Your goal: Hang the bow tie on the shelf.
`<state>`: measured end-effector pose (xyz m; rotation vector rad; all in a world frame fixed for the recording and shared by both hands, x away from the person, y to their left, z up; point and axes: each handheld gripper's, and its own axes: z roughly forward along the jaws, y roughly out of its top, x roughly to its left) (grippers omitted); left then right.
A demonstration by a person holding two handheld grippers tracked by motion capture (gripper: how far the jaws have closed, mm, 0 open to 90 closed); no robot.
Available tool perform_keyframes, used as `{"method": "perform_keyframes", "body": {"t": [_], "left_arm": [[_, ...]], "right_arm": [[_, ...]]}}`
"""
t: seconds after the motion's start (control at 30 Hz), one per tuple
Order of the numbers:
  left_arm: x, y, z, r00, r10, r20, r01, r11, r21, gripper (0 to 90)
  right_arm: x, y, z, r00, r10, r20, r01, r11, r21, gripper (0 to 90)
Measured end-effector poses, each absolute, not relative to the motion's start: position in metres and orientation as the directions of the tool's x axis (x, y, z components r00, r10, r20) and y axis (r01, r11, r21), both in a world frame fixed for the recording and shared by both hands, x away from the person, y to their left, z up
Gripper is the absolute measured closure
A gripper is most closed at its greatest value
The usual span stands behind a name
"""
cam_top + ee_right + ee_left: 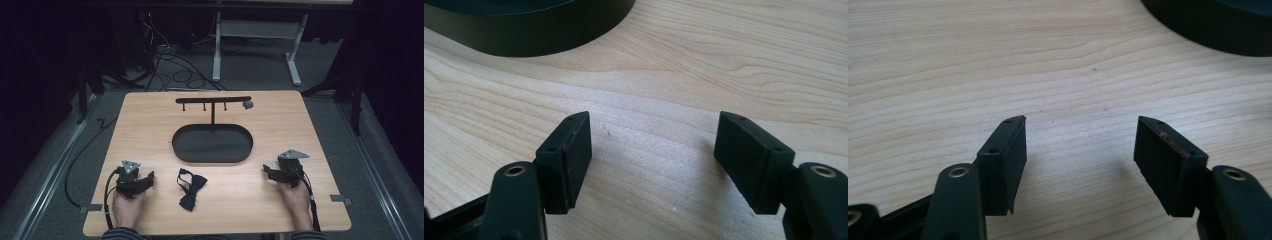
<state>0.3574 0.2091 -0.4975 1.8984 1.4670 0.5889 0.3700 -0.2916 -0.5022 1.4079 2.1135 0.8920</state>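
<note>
Dark surroundings and grey carpet frame a light wooden table (280,200), with cables trailing on the floor beyond its far edge and the white legs of another stand farther back. On the table's far half sits a black oval tray (212,143), and from its far side rises a thin post carrying a black crossbar rack (213,99) with small pegs hanging under it; a small grey piece sits at the bar's right end.

Near the middle of the table's near half lies a black bow tie (190,187), resting flat on the wood, slightly askew, between the two grippers and touching neither.

At the near left, a hand holds the left gripper (149,178) low over the table, its jaws pointing right toward the bow tie, near it but apart. In the left gripper view its jaws stand spread wide with bare wood between them and nothing held; the tray's dark rim curves across the far right corner.

At the near right, the other hand holds the right gripper (266,171), jaws pointing left toward the table's middle, well apart from the bow tie. The right gripper view shows these jaws likewise spread wide over bare wood, with the tray's wall at the far left.
</note>
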Motion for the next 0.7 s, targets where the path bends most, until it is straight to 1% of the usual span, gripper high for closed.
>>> {"method": "perform_keyframes", "body": {"t": [0.2,0.37,0.7], "left_arm": [[0.348,0.206,-0.497,0.286,0.955,-0.071,0.644,-0.138,0.753,37.7],[0.334,0.205,-0.496,0.294,0.949,-0.113,0.632,-0.104,0.768,37.6],[0.323,0.189,-0.486,0.339,0.929,-0.145,0.638,-0.114,0.761,37.0]], "right_arm": [[0.37,-0.292,-0.502,-0.38,0.925,-0.011,0.637,0.271,0.722,32.6],[0.37,-0.292,-0.502,-0.379,0.925,-0.009,0.637,0.268,0.722,32.7],[0.37,-0.292,-0.502,-0.38,0.925,-0.01,0.636,0.269,0.723,32.6]]}}
